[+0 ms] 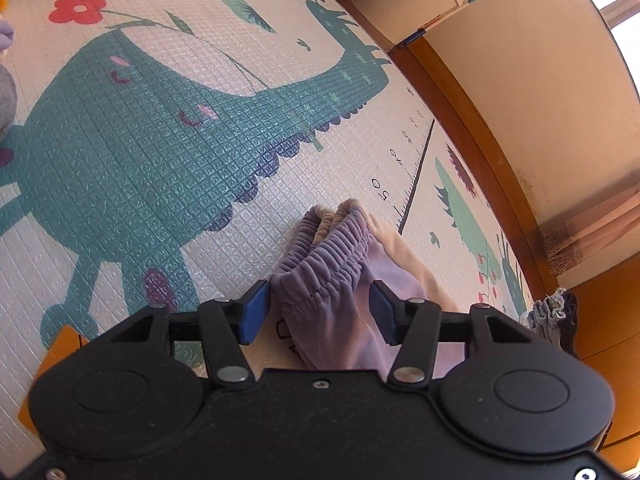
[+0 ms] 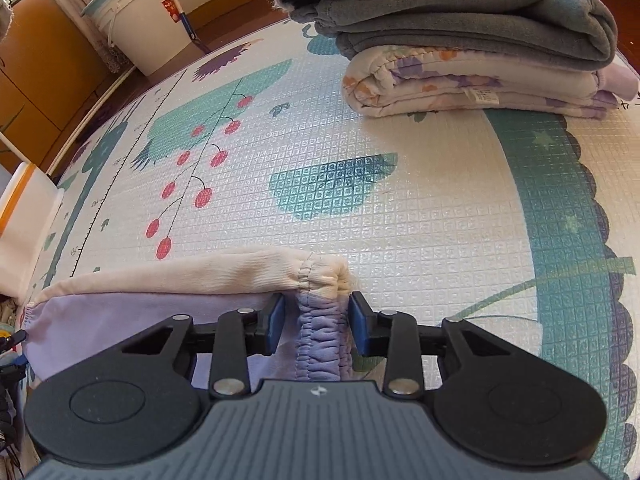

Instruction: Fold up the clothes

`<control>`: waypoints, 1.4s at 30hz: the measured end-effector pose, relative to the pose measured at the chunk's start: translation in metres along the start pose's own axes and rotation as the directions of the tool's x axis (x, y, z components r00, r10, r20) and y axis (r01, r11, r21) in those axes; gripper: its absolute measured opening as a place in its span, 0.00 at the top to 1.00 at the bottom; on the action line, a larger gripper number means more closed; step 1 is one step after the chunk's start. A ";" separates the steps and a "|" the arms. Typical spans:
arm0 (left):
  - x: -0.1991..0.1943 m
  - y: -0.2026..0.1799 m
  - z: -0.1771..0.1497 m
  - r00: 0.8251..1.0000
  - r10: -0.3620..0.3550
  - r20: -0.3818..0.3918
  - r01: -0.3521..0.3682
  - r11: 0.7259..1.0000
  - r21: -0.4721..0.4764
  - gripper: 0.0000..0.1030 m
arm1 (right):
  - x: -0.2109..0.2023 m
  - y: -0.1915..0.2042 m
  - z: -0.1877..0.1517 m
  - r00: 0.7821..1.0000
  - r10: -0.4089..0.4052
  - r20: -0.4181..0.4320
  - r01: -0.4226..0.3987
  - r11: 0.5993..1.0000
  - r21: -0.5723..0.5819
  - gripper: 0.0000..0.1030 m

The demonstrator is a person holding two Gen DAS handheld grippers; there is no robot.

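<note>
A pair of lilac and cream trousers (image 2: 160, 312) lies on the play mat (image 2: 400, 220). Its gathered elastic waistband (image 2: 322, 336) runs up between the fingers of my right gripper (image 2: 318, 320). The jaws stand partly open, with a narrow gap on the left side of the band. In the left wrist view a bunched purple waistband (image 1: 324, 256) with cream lining fills the space between the blue pads (image 1: 256, 312) of my left gripper (image 1: 320, 308). Those jaws are wide apart and the left pad touches the cloth. The fabric runs on under the gripper body.
A stack of folded clothes (image 2: 480, 40), grey over floral white, sits at the mat's far right. A white bucket (image 2: 136, 28) stands on the wooden floor beyond the mat. A crumpled blue-grey cloth (image 1: 552, 316) lies by the orange wall. Open mat (image 1: 160, 140) stretches ahead.
</note>
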State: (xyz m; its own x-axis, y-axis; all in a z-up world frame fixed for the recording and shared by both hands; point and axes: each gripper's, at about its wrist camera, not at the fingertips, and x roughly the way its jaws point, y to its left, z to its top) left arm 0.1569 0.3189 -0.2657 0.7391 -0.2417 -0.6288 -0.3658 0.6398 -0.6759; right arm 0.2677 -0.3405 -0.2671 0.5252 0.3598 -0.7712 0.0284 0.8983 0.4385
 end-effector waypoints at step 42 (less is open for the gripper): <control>0.045 -0.246 -0.196 0.966 -0.109 0.234 -0.244 -0.095 0.965 0.82 | -0.017 -0.006 -0.015 0.992 0.124 -0.030 -0.121 0.989 0.083 0.62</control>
State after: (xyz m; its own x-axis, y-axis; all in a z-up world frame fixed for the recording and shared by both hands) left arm 0.1693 0.0079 -0.2033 0.8860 -0.1327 -0.4442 0.4004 0.7021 0.5889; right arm 0.2461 -0.3479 -0.2636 0.4986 0.4757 -0.7246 0.0353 0.8241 0.5654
